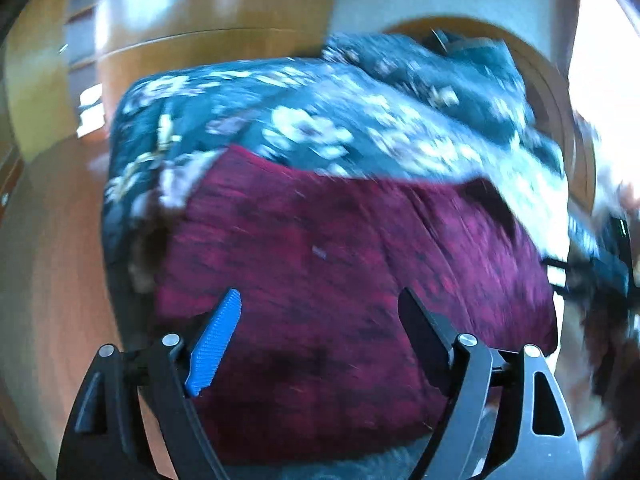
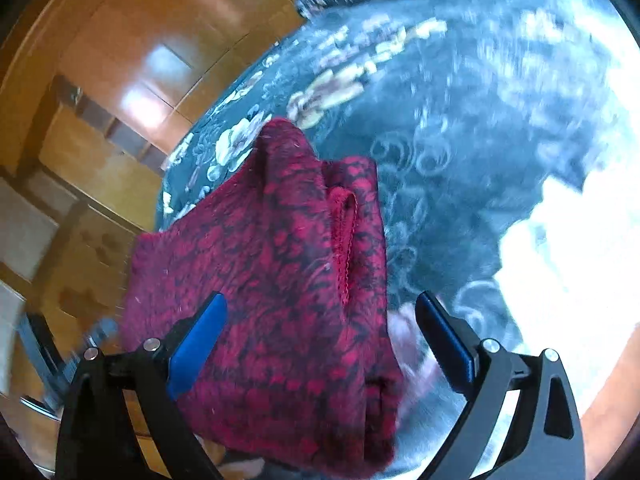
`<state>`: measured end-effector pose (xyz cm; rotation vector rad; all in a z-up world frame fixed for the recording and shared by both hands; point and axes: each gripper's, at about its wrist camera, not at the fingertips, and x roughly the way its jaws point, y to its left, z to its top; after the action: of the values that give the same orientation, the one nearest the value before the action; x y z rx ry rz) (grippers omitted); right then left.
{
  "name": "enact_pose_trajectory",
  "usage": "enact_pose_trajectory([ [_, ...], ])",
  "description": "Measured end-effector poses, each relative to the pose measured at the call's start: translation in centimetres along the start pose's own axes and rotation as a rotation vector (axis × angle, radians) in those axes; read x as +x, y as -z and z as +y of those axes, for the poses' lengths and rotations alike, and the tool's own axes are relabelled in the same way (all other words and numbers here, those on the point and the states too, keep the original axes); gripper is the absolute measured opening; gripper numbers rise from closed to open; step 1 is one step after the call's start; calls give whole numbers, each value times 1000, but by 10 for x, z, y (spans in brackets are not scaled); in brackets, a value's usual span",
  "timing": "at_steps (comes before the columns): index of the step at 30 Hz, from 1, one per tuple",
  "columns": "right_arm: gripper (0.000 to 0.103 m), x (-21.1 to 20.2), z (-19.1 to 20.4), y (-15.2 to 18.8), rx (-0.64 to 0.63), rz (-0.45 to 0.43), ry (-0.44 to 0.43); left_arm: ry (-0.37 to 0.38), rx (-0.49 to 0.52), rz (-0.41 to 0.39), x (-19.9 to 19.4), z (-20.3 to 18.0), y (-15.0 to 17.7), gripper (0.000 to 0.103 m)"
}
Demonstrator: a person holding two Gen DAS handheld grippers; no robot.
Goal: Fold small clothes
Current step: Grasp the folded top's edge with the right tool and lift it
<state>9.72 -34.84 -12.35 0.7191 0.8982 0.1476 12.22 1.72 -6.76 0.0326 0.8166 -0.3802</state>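
The left gripper (image 1: 320,312) has its fingers (image 1: 218,340) spread wide with nothing between the pads; they hang just above the near part of the dark red garment (image 1: 340,272), which fills most of the left wrist view as a broad, flat, folded shape. Whether the tips touch the cloth the blur does not let me tell.

The right gripper (image 2: 324,320) also stands wide open, one blue pad on each side. The red garment (image 2: 280,280) lies under and between its fingers (image 2: 198,344), not pinched by them; a stitched hem runs up the fabric towards a raised fold at the far end.

The garment rests on a bed covered by a dark teal floral cover (image 1: 320,120), seen in the right wrist view too (image 2: 460,140), where strong light washes out its right-hand part. A bunched heap of the same patterned cloth (image 1: 440,68) rises at the far end of the bed.

Beyond the bed edge lie the glossy brown wooden floor (image 1: 52,280) and wooden cupboard fronts (image 2: 140,60). At the right edge of the left wrist view, a dark blurred object (image 1: 604,256) sits beside the bed; I cannot tell what it is.
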Motion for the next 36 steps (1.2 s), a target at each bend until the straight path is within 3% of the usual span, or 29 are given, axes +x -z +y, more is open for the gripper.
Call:
enact_pose_trajectory([
  [3, 95, 25, -13, -2, 64, 77, -79, -12, 55, 51, 18, -21, 6, 80],
  [5, 95, 45, -15, 5, 66, 166, -149, -58, 66, 71, 30, -26, 8, 80],
  [8, 96, 45, -6, 17, -24, 178, -171, -64, 51, 76, 36, -26, 11, 80],
  [13, 94, 42, -11, 22, -26, 218, -266, -73, 56, 73, 40, -26, 16, 80],
  [14, 93, 43, -9, 21, -27, 218, -259, -76, 55, 74, 41, -26, 16, 80],
  [16, 67, 45, -6, 19, -23, 214, -234, -82, 51, 75, 41, -28, 16, 80],
  [18, 54, 49, -1, 20, -32, 212, -248, -89, 48, 75, 42, -28, 16, 80],
  [25, 43, 48, 7, 21, -32, 209, -263, -86, 39, 76, 43, -27, 16, 80],
  [36, 37, 16, 39, 13, -23, 202, -308, -48, 1, 70, 38, -17, 19, 80],
])
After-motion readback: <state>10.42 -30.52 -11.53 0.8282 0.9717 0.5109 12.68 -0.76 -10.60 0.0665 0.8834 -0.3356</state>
